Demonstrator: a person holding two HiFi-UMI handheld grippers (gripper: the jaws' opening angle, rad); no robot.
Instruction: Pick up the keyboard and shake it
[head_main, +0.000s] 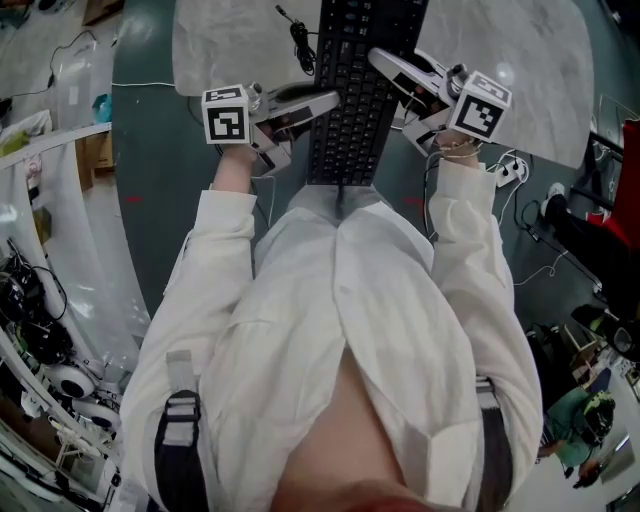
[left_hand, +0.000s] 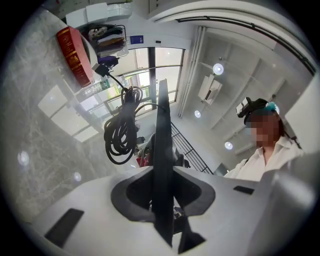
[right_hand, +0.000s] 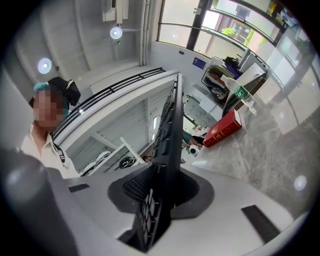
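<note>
The keyboard (head_main: 352, 90) is being held over the marble table's (head_main: 230, 50) near edge. The left gripper (head_main: 312, 122) and right gripper (head_main: 392, 92) are each pinching one of its long sides.

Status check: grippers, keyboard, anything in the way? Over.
Both clamped on keyboard: left gripper one long edge, right gripper the other. Near end overhangs table. Coiled cable lies beside it.

One keyboard (head_main: 355, 90), two tools (head_main: 318, 112) (head_main: 393, 90), one book (right_hand: 223, 129).
</note>
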